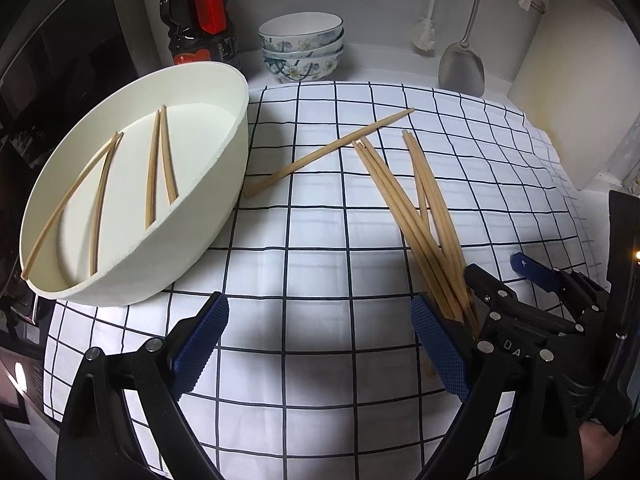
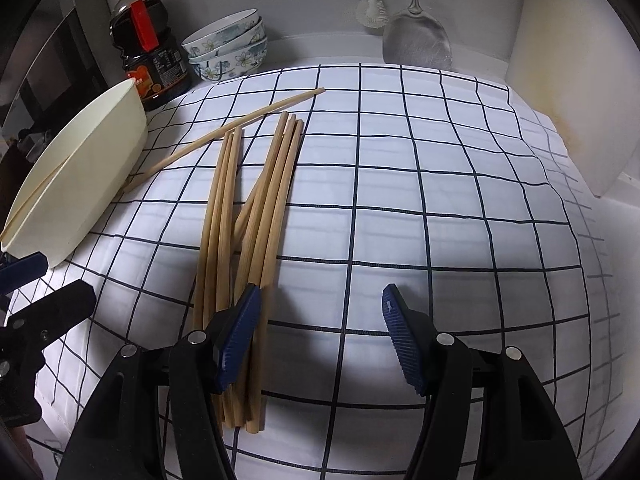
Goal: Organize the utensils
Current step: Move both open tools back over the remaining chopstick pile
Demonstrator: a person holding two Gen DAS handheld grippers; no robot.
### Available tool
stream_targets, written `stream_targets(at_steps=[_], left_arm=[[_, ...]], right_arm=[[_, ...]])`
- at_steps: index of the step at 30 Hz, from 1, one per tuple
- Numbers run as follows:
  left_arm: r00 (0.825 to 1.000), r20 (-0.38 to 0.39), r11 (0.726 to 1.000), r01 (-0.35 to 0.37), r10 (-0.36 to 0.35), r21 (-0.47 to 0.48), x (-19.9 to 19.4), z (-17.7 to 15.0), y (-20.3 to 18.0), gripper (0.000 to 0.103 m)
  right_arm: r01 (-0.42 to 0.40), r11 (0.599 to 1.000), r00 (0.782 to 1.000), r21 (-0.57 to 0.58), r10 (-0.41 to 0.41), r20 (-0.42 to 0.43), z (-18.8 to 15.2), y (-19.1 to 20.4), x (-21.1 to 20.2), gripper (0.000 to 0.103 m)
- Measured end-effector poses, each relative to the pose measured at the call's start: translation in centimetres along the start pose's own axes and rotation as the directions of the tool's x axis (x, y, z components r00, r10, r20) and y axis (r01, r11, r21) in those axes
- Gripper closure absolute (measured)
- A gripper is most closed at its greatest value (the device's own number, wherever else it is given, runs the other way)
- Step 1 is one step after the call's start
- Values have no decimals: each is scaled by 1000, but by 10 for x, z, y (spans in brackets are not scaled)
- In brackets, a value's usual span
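We see the left gripper [image 1: 320, 344] at the bottom of the left wrist view, jaws spread wide, nothing between them; black jointed arms, blue pads with a fine knurled diamond texture. Its right-hand pad sits just beside the near ends of the chopstick bundle [image 1: 416, 216].

The right gripper [image 2: 318, 336] fills the bottom of the right wrist view, jaws also wide apart and holding nothing; its blue ribbed pads [image 2: 402, 344] taper to points. The left-hand pad overlaps the near ends of the bundle [image 2: 240, 216]; we cannot tell if it touches them.

The bundle is roughly seven or eight thin round wooden sticks, pale tan, lying loosely fanned and crossing each other on the checked cloth [image 2: 440, 200], centre of frame. One more pair [image 1: 328, 148] lies apart, diagonal, toward the basin.

The cloth is white fabric with a thin dark grid, slightly wrinkled.

The basin [image 1: 208, 184], left of frame in the left wrist view, is oval, matte cream plastic with smooth walls. Inside it lie four chopsticks [image 1: 156, 160] in two loose V-shaped pairs.

At the back, upper part of the frame: a dark sauce bottle [image 1: 200, 20] with red cap, stacked ceramic bowls [image 1: 302, 46] with blue floral print, a white brush [image 1: 425, 38], a metal spatula [image 1: 462, 66] leaning on the wall, and a white board [image 1: 572, 92] at right.
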State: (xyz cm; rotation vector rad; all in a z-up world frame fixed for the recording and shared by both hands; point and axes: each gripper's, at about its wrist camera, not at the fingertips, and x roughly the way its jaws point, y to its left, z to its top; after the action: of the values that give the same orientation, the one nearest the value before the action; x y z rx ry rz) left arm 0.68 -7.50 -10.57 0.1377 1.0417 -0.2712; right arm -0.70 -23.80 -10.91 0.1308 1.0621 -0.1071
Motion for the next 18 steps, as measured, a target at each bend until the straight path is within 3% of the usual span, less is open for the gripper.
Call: stream_targets(at_steps=[10, 18], left_arm=[[1000, -3, 999, -17, 17, -30, 11, 6, -6, 12], [1000, -12, 999, -7, 6, -39, 24, 11, -18, 12]], right_arm=[[16, 996, 1000, -86, -17, -13, -1, 5, 5, 43], [30, 997, 1000, -78, -29, 4, 7, -8, 10, 43]])
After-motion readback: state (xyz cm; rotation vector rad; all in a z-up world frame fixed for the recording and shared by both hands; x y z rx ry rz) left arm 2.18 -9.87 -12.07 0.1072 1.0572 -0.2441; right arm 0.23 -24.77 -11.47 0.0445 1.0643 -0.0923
